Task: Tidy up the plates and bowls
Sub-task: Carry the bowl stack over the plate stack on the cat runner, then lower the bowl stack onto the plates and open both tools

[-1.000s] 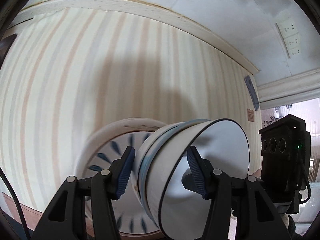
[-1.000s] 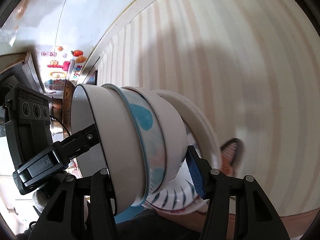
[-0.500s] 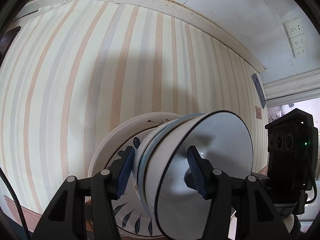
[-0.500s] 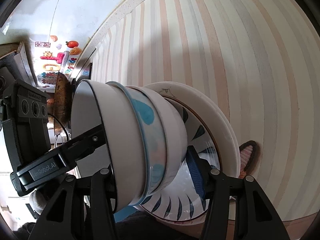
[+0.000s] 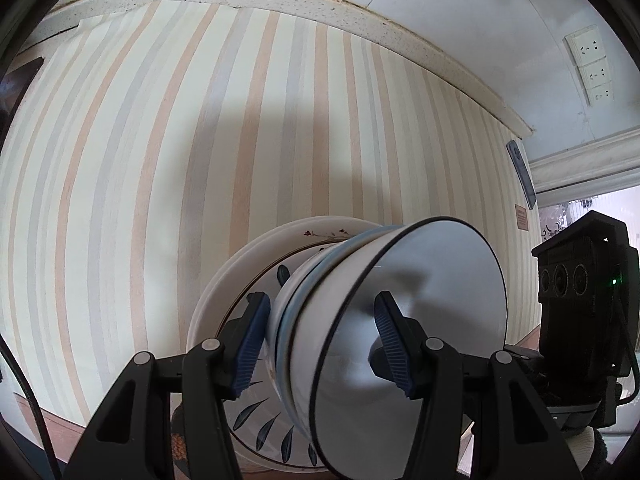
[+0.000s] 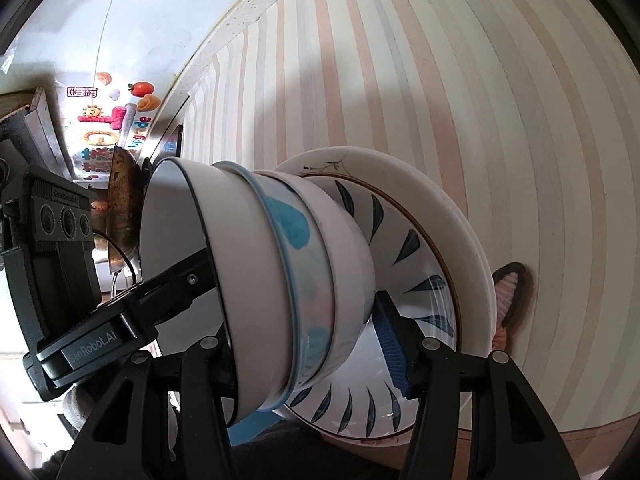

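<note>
Over the last second the striped bench (image 5: 200,140) has gone from smeared to sharp in both views, and more of the plates now shows around the bowls. I judge that the carry has slowed. The pile is either being settled in place or is about to be. The pictures do not show whether the plates rest on the bench or hang clear of it.

The pile is nested, with each piece holding the next. The large white plate (image 6: 452,216) has a small sprig painted at its 12 o'clock rim, and it carries the leaf-patterned plate (image 6: 412,248). On that plate sits the plain white bowl (image 6: 344,240). Inside it is the blue-splashed bowl (image 6: 288,224), and inside that is the black-rimmed bowl (image 5: 432,300), which looks empty.

The left tool (image 5: 324,340) is pinching the bowls' walls, with one blue pad on the outside and the other inside the black-rimmed bowl. The right tool (image 6: 308,348) grips the opposite side. Its outer pad presses the plain white bowl at about 5 o'clock, and its other finger is hidden behind the bowls. Neither tool has let go.

Sorting seems nearly done, since every dish in view is in this one pile.

A pink and dark object (image 6: 508,300) peeks out at 3 o'clock of the plates. I cannot tell what it is.
</note>
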Action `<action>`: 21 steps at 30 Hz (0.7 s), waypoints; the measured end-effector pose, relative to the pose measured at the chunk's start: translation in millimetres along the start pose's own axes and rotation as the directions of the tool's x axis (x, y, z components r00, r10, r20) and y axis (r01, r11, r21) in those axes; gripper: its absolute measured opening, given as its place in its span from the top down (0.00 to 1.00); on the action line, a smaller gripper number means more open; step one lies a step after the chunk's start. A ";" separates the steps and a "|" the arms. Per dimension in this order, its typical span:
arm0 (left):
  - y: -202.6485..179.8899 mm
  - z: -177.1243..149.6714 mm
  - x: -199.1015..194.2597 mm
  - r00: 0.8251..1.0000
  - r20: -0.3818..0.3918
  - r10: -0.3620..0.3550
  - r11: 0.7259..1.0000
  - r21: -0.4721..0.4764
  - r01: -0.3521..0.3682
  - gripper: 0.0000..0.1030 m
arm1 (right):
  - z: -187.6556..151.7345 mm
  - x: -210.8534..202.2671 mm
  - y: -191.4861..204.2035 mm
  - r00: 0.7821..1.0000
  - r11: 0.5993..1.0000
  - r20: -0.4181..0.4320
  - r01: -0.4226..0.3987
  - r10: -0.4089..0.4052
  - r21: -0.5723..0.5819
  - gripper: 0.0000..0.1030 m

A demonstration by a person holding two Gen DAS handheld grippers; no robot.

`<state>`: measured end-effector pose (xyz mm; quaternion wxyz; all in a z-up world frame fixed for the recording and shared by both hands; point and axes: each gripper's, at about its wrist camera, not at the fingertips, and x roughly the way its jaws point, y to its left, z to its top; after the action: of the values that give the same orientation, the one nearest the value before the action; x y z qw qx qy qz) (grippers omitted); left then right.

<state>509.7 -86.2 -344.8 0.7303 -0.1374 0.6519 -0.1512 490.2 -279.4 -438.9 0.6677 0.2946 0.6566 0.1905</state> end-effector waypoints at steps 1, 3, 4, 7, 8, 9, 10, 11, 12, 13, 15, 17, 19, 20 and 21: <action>-0.6 0.0 -0.3 1.000 0.001 0.002 1.000 0.003 -0.002 0.51 | -0.1 -0.3 0.9 1.000 1.000 0.001 0.006 -0.006 0.000 0.44; -1.8 0.0 -1.7 1.000 0.006 0.007 1.000 0.016 -0.007 0.51 | -0.4 -0.7 3.2 1.000 1.000 0.003 0.019 -0.019 0.000 0.44; -2.3 0.3 -2.6 1.000 0.009 0.010 1.000 0.021 -0.010 0.51 | -0.6 -1.2 3.9 1.000 1.000 0.004 0.025 -0.025 0.002 0.44; -4.3 1.1 -6.8 1.000 0.016 0.017 0.999 0.031 -0.017 0.51 | -1.5 -5.0 6.2 0.999 0.999 0.014 0.032 -0.033 0.005 0.42; -5.0 1.4 -8.8 1.000 0.021 0.022 0.999 0.035 -0.023 0.51 | -2.0 -6.6 6.9 0.999 0.999 0.018 0.033 -0.033 0.005 0.42; -5.2 1.4 -10.6 0.999 0.027 0.032 0.999 0.039 -0.033 0.51 | -2.5 -9.0 7.8 0.999 0.999 0.025 0.036 -0.036 0.004 0.41; -5.7 1.3 -13.0 0.998 0.035 0.043 0.998 0.044 -0.044 0.51 | -3.0 -12.4 9.0 0.999 0.999 0.035 0.041 -0.042 0.003 0.40; -6.5 0.8 -16.4 0.997 0.045 0.055 0.997 0.050 -0.057 0.51 | -3.5 -15.7 9.6 0.998 0.999 0.045 0.048 -0.048 0.002 0.39; -6.6 0.4 -18.2 0.997 0.050 0.060 0.997 0.054 -0.063 0.51 | -4.1 -19.4 10.8 0.997 0.998 0.056 0.058 -0.058 0.000 0.37; -6.8 -0.5 -20.9 0.996 0.058 0.070 0.996 0.059 -0.073 0.51 | -5.2 -23.7 12.3 0.995 0.997 0.068 0.073 -0.073 -0.004 0.35; -7.4 -2.5 -27.3 0.993 0.075 0.091 0.993 0.068 -0.096 0.51 | -8.5 -32.3 14.9 0.991 0.995 0.091 0.102 -0.100 -0.012 0.32; -8.7 -5.9 -36.4 0.988 0.093 0.122 0.988 0.080 -0.130 0.50 | -13.3 -39.5 19.2 0.984 0.990 0.111 0.140 -0.137 -0.028 0.30; -11.3 -10.3 -45.3 0.981 0.116 0.154 0.982 0.092 -0.165 0.49 | -21.1 -47.6 25.8 0.975 0.982 0.135 0.184 -0.176 -0.047 0.24; -12.3 -13.4 -50.8 0.978 0.133 0.159 0.980 0.097 -0.173 0.49 | -24.8 -51.4 28.7 0.971 0.979 0.145 0.198 -0.189 -0.050 0.23; -13.2 -15.4 -54.5 0.977 0.142 0.162 0.979 0.097 -0.176 0.49 | -30.1 -56.5 32.6 0.966 0.975 0.160 0.215 -0.203 -0.057 0.20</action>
<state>488.2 -76.6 -291.6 0.7889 -0.0510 0.6016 -0.1144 461.1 -286.7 -373.6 0.7430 0.2124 0.6232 0.1200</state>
